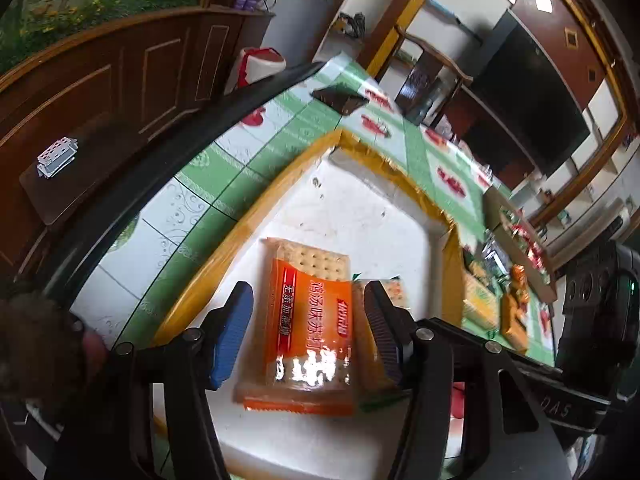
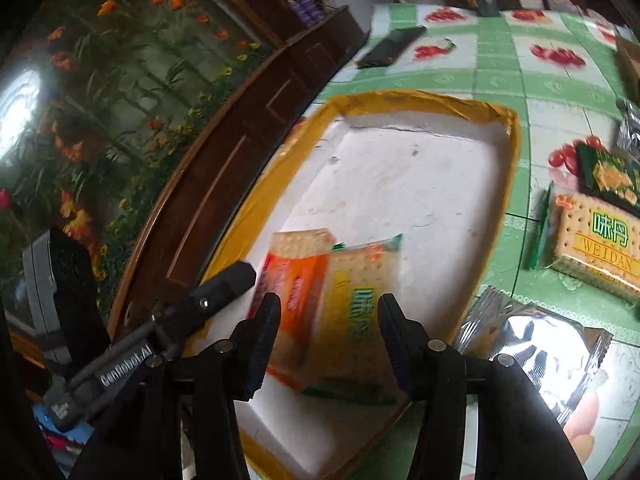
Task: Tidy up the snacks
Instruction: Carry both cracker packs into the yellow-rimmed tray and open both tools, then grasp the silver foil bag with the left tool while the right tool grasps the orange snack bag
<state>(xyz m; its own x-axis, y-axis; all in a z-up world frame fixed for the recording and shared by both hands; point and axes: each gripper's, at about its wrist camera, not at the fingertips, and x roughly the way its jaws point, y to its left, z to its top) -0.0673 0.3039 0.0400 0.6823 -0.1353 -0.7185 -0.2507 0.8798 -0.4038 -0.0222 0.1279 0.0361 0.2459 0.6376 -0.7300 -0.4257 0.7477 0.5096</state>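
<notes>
Left gripper (image 1: 308, 332) is pointing steeply downward, jaws standing apart, pads pressing on nothing. Right gripper (image 2: 328, 344) is tilting down likewise, jaws parted and clear. Left gripper's finger (image 2: 224, 288) is showing in the right wrist view.

Tray (image 1: 400, 184): white floor, speckled with dark marks; rim wrapped in yellow-orange tape.

Orange pack (image 1: 310, 320): clear ends showing pale dotted crackers, orange centre, red band, white lettering.

Green pack (image 2: 352, 312): pale crackers, yellow panel, green lettering, green edge.

Tablecloth (image 2: 500, 76): green and white squares, red cherry prints, faint grey scrollwork on the white.

Second green pack (image 2: 596, 240), at 3 o'clock of the tray: same cracker print, green lettering over a yellow band.

Dark pack (image 2: 608, 176): dark green, golden crackers pictured.

Foil pack (image 2: 536, 352): silver, mirror-bright.

Left claw (image 1: 308, 328): black, one blue pad, one dark purple ribbed pad.

Right claw (image 2: 328, 336): black.

Phone (image 2: 392, 46): black.

Cabinet (image 1: 120, 76): dark brown, panelled.
</notes>
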